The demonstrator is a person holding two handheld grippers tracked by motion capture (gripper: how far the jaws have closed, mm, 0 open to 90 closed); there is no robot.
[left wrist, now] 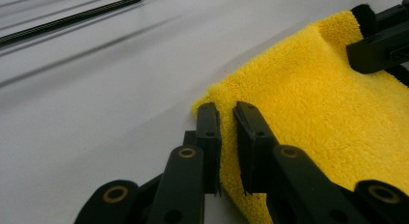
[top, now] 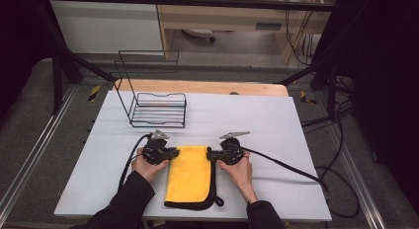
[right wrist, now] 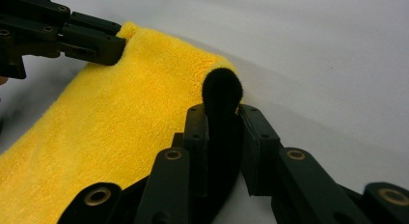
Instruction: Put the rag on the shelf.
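The yellow fluffy microfibre cloth with black trim lies flat on the white tabletop, in front of the black wire rack. The left claw pinches its far left corner; the right claw clamps its black-edged far right corner.

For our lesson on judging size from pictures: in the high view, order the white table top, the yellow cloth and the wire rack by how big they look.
1. White table top, by far the largest.
2. Wire rack and yellow cloth look about equal; the rack stands farther from the camera, so I will not rank them.
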